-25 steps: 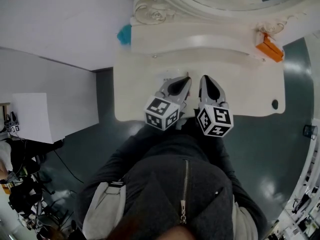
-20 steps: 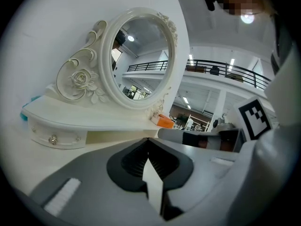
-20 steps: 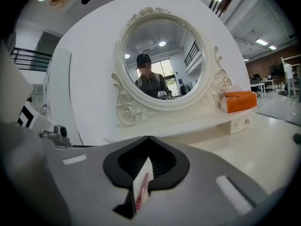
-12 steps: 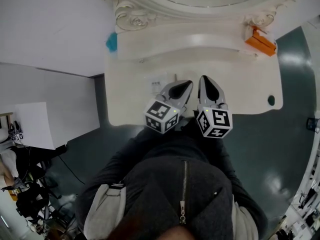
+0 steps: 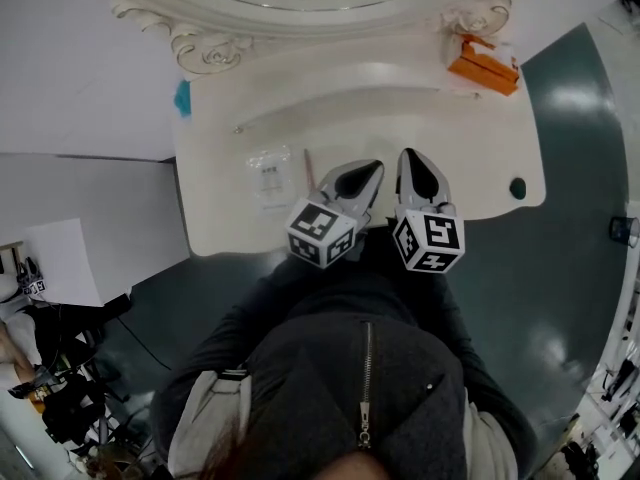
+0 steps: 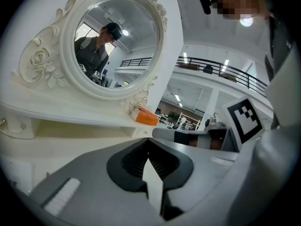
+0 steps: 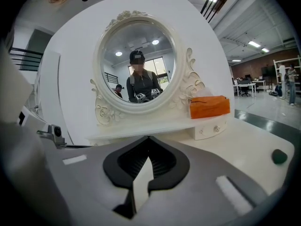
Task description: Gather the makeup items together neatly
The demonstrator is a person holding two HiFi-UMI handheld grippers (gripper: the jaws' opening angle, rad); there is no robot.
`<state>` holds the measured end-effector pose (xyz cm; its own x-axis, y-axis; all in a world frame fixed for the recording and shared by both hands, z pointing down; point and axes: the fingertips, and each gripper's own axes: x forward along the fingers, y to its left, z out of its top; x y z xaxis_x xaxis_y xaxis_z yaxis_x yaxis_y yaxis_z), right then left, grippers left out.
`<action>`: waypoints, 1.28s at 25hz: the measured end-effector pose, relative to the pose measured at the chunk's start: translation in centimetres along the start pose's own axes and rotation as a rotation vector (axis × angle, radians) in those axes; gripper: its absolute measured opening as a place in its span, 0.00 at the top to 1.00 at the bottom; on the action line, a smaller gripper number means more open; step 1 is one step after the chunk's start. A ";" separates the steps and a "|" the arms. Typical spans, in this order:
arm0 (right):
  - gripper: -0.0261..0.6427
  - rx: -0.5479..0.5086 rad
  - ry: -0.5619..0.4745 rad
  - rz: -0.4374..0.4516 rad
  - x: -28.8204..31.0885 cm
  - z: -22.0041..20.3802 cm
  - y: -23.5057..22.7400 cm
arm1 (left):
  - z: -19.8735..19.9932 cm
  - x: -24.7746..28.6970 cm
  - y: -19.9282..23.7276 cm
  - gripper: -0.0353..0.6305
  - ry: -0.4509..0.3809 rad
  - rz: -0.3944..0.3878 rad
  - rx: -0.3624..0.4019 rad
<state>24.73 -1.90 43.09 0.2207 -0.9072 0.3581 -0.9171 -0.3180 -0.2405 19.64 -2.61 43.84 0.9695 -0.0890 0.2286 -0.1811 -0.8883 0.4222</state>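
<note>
Your left claw (image 5: 376, 166) and right claw (image 5: 407, 155) are closed on nothing; the flat clear plastic sachet (image 5: 268, 178) looks light and slippery, so pinch its edge.

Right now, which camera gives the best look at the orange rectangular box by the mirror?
The right gripper view: the orange rectangular box sits large and unobstructed beside the round white mirror. The head view shows it small, from above, near the top right. The left gripper view shows it small and far off.
</note>
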 end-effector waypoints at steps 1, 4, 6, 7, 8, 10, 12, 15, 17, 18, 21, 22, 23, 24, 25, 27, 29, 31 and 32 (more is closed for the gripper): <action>0.96 0.003 0.004 -0.008 -0.3 0.0 -0.9 | -0.2 0.6 -0.5 0.93 0.005 -0.005 0.000; 0.96 0.012 0.009 -0.033 -1.2 -0.1 -3.5 | -0.8 2.3 -2.1 0.93 0.023 -0.021 0.004; 0.96 0.019 0.009 -0.051 -1.7 0.0 -5.1 | -1.1 3.5 -3.1 0.93 0.034 -0.032 0.009; 0.96 0.022 0.009 -0.060 -2.0 0.0 -5.8 | -1.3 4.0 -3.6 0.93 0.038 -0.038 0.011; 0.96 0.026 0.008 -0.069 -2.4 0.0 -6.5 | -1.4 4.5 -4.0 0.93 0.042 -0.044 0.012; 0.96 0.032 0.009 -0.084 -3.0 0.0 -7.9 | -1.7 5.7 -5.0 0.93 0.049 -0.054 0.011; 0.96 0.039 0.016 -0.098 -3.8 -0.3 -9.4 | -2.2 6.8 -6.2 0.93 0.058 -0.066 0.009; 0.96 0.047 0.030 -0.118 -4.9 -0.8 -11.7 | -3.1 8.5 -8.0 0.93 0.075 -0.086 0.011; 0.96 0.049 0.036 -0.129 -5.6 -1.0 -13.2 | -3.7 9.6 -9.1 0.93 0.086 -0.095 0.009; 0.96 0.050 0.038 -0.134 -5.9 -1.1 -13.9 | -4.0 10.1 -9.6 0.93 0.089 -0.098 0.007; 0.96 0.056 0.047 -0.154 -7.1 -1.8 -16.2 | -4.8 11.6 -11.0 0.93 0.096 -0.101 0.001; 0.96 0.057 0.051 -0.160 -7.5 -2.0 -17.0 | -5.1 12.1 -11.4 0.93 0.097 -0.102 0.000; 0.96 0.057 0.055 -0.165 -7.9 -2.3 -17.8 | -5.4 12.6 -11.9 0.93 0.099 -0.102 -0.002; 0.96 0.056 0.058 -0.170 -8.3 -2.5 -18.6 | -5.7 13.2 -12.4 0.93 0.100 -0.102 -0.002; 0.96 0.055 0.060 -0.175 -8.7 -2.6 -19.4 | -5.9 13.7 -12.9 0.93 0.100 -0.103 -0.002; 0.96 0.054 0.063 -0.183 -9.3 -2.9 -20.9 | -6.4 14.7 -13.7 0.93 0.100 -0.102 -0.002; 0.96 0.053 0.063 -0.189 -9.9 -3.0 -22.4 | -6.9 15.7 -14.6 0.93 0.100 -0.098 -0.005; 0.96 0.047 0.063 -0.195 -10.5 -3.1 -23.9 | -7.3 16.7 -15.4 0.93 0.099 -0.096 -0.009; 0.96 0.042 0.065 -0.199 -10.8 -3.3 -24.6 | -7.6 17.1 -15.8 0.93 0.098 -0.095 -0.010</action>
<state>43.78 16.64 48.05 0.3729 -0.8063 0.4592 -0.8426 -0.5015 -0.1964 37.86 13.33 47.71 0.9615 0.0402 0.2719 -0.0916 -0.8859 0.4548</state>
